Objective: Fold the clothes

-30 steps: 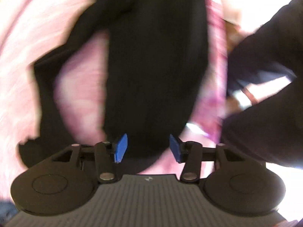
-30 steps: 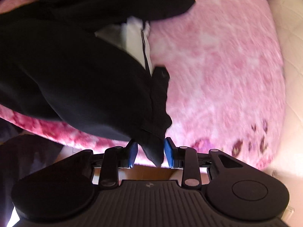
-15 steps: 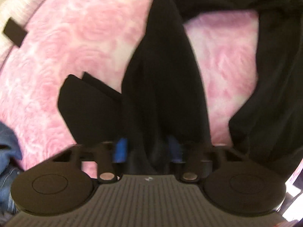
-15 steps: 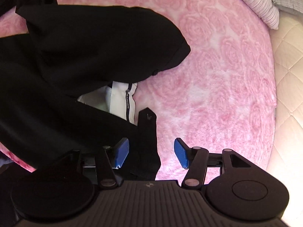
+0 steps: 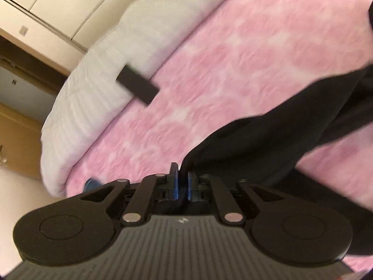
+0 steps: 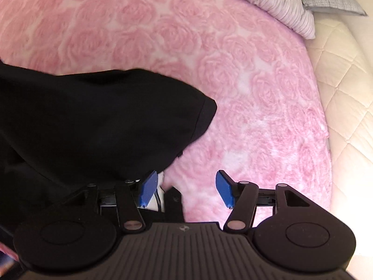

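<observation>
Two claws we hold over the bed point(image 6: 233, 74). Our left claw point(image 5: 181, 182) pinches the black garment point(image 5: 268, 140); our right claw point(image 6: 184, 187) gapes empty.

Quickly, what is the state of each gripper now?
Left gripper: closed on the black garment.
Right gripper: open, holding nothing.
</observation>
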The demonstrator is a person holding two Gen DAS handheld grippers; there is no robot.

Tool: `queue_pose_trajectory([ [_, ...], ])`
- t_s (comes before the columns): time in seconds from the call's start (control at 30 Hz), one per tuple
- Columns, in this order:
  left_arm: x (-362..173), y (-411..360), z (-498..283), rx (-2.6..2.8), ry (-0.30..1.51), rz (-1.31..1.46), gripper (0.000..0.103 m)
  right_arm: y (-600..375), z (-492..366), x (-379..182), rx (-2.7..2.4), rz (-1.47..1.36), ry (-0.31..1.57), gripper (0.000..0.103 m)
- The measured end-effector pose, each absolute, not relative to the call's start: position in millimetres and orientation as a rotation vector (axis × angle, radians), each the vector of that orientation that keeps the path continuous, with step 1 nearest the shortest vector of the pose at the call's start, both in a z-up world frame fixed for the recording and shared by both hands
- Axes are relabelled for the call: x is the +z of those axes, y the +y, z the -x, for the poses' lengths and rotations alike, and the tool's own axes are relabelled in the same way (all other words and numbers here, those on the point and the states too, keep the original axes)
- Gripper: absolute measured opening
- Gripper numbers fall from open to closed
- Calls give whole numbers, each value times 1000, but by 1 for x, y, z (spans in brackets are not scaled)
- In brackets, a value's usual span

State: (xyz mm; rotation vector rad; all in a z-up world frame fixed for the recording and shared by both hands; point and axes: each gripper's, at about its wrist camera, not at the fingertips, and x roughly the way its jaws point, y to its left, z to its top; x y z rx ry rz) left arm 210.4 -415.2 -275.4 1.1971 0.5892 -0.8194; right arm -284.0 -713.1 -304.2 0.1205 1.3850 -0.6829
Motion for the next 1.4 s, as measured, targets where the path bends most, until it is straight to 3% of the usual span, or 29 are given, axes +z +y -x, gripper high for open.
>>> queue_pose_trajectory([
  [0.1,-287,-425,-202,-853,616,-1212,29,-722,276,-304,-673,-119,1371,61],
  [0.23,-303,-439,-184,-918,644,-1216,41,-745,271,-309,-661,-109,1340,70],
  [0.47,-326,-520,-98,-1169,667,-1095,59,-822,263,-348,-598,-229,1245,70],
  [0.8,-413,-648,-7,-1387,846,-1125,63,-904,251,-406,-166,-149,1194,70],
  [0.9,-439,-686,20,-1453,900,-1131,63,-915,248,-423,-43,-192,1211,62],
  [0.93,-444,-693,25,-1463,921,-1137,61,-915,247,-429,-20,-210,1223,44],
  [0.97,-447,-695,26,-1464,943,-1144,49,-913,246,-433,-9,-218,1236,37],
  [1.03,-443,-699,32,-1470,955,-1172,10,-908,245,-433,-12,-218,1246,23],
  [1.07,-438,-700,35,-1458,928,-1197,0,-907,244,-428,-32,-219,1248,15],
  [1.27,-354,-727,6,-1371,720,-1009,0,-923,249,-351,-130,-118,1149,7],
  [1.4,-335,-775,-14,-1298,584,-984,4,-951,231,-315,-255,-96,1075,5],
])
